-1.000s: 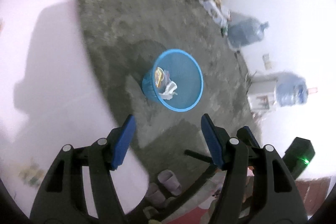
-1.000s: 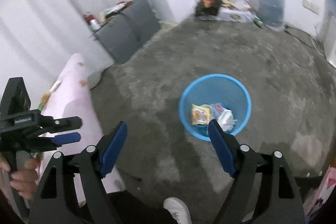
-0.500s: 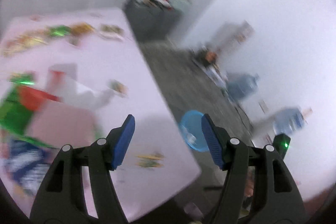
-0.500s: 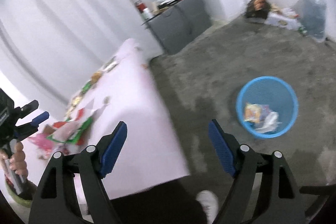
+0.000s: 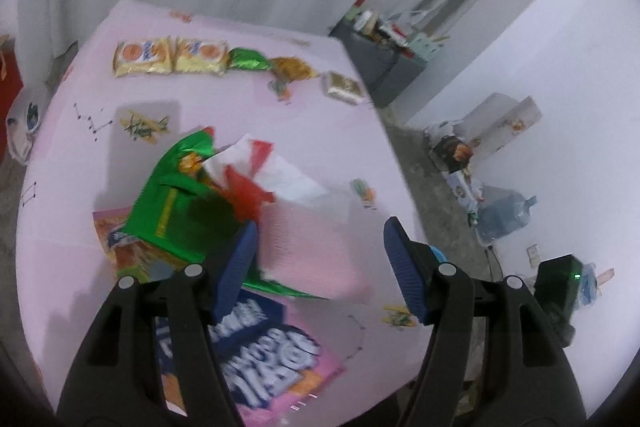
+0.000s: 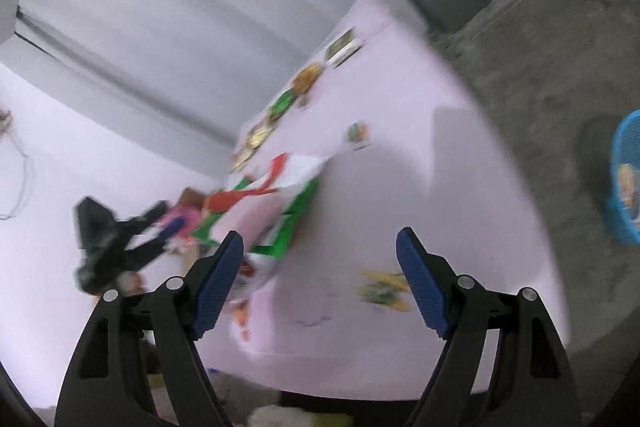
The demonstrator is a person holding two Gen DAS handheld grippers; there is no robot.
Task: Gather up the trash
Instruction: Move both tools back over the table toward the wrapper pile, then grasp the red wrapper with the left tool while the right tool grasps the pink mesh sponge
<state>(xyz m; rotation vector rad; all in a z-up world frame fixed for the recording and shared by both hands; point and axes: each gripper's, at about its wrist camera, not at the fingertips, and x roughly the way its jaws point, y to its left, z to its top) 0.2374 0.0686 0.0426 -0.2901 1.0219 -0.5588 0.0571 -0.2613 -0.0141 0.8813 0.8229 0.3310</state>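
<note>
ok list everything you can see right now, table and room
table: one, pink cloth, fills the middle of both views
yellow snack packs: two, side by side at the far end of the table
green wrapper: one large, crumpled, mid table, beside a red and white wrapper
pink and blue bag: one, flat at the near edge
small wrappers: several, mixed colours, scattered along the far and right sides
bin: one, blue, on the floor right of the table, trash inside
grey cabinet: one, by the curtain, clutter on top
water jug: one, bluish, lying by the white wall
left tongs: blue pads, open, empty
right tongs: blue pads, open, empty
</note>
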